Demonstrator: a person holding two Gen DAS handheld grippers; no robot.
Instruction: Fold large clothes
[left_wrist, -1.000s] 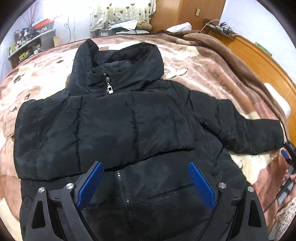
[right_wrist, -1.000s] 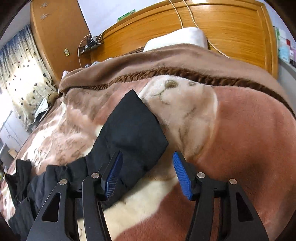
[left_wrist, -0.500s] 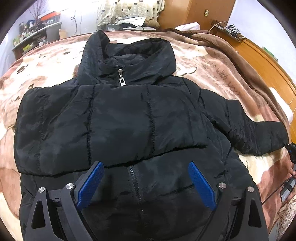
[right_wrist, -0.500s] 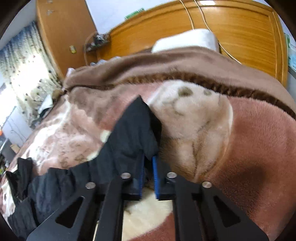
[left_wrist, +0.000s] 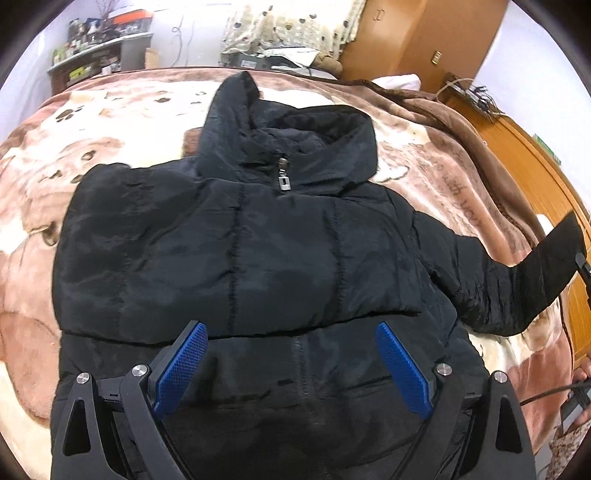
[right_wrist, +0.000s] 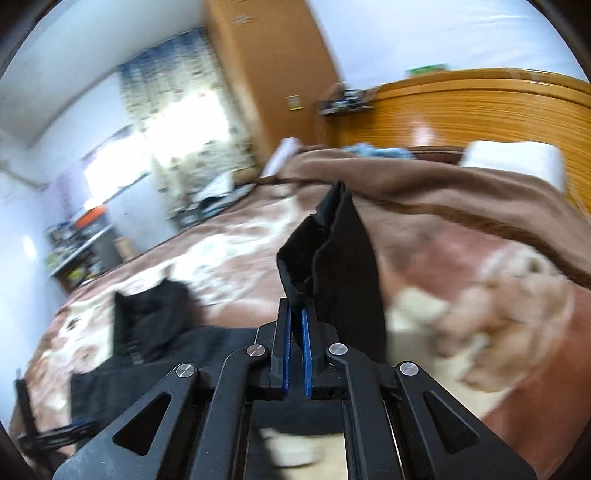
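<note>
A black hooded puffer jacket (left_wrist: 236, 251) lies front up on the bed, zipped, its hood pointing away from me. My left gripper (left_wrist: 291, 363) hovers open above the lower front, near the zip, with nothing between its blue pads. The jacket's right-hand sleeve (left_wrist: 524, 284) is raised off the blanket at the right edge. In the right wrist view my right gripper (right_wrist: 295, 325) is shut on that sleeve's cuff (right_wrist: 328, 254), which stands up above the jaws. The jacket body (right_wrist: 155, 332) lies to the left below it.
A brown and cream bear-print blanket (left_wrist: 110, 122) covers the bed. A wooden headboard (right_wrist: 480, 110) and a white pillow (right_wrist: 513, 162) stand at the right. A wardrobe (right_wrist: 266, 81), a curtained window and cluttered shelves (left_wrist: 96, 48) lie beyond the far side.
My right gripper closed on the sleeve cuff and lifted it off the blanket, swinging toward the jacket. The left gripper drifted over the jacket's lower front, still open.
</note>
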